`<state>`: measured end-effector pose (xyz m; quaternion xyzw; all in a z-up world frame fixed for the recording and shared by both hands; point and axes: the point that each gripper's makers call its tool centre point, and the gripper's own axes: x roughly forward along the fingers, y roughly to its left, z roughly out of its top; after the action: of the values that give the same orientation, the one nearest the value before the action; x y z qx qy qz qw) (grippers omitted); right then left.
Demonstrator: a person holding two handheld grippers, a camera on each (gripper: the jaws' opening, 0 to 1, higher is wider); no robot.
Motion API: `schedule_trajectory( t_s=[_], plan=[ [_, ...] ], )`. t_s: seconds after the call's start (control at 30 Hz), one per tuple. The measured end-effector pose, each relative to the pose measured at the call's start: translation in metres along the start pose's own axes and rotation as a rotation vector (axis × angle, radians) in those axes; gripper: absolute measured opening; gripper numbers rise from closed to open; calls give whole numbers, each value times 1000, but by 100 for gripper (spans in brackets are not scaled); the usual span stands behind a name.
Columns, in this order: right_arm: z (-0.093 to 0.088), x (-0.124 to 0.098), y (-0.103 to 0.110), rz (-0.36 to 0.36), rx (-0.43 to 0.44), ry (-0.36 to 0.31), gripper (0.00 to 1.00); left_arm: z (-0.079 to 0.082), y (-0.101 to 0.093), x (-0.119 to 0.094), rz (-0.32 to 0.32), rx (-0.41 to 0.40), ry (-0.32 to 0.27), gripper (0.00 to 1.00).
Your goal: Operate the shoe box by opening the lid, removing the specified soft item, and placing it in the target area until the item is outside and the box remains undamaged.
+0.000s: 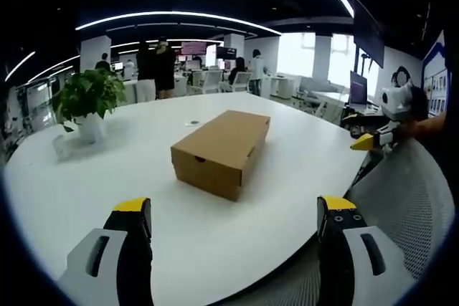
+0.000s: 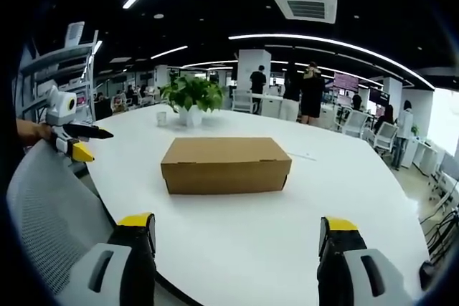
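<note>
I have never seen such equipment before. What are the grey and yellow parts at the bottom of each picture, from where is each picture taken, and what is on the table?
There is no robot arm here. A person holds one hand tool with two jaws in each hand, and a camera sits on each tool, looking forward. The grey and yellow parts are those jaws: the left gripper and the right gripper. Both stand open and hold nothing. On the white table lies a closed brown cardboard box, and a potted plant stands farther back. Each view also catches the other tool at its edge. Behind is an office with people.
</note>
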<state>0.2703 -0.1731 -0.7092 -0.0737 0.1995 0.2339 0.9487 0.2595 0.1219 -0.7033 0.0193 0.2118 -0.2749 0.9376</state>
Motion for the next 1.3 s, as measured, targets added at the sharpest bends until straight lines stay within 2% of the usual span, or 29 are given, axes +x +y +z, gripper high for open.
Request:
schedule_trajectory(
  t_s=[0.13, 0.57, 1.03, 1.3],
  plan=[
    [0, 0, 2, 7, -7, 4, 94, 4, 2, -1, 13, 9, -14, 100],
    [1, 0, 1, 8, -10, 11, 92, 5, 7, -1, 34, 8, 6, 100],
    [4, 2, 4, 33, -35, 32, 93, 4, 12, -3, 64, 7, 57, 99],
    [9, 8, 3, 59, -43, 36, 92, 15, 17, -1, 77, -3, 48, 98]
  ],
)
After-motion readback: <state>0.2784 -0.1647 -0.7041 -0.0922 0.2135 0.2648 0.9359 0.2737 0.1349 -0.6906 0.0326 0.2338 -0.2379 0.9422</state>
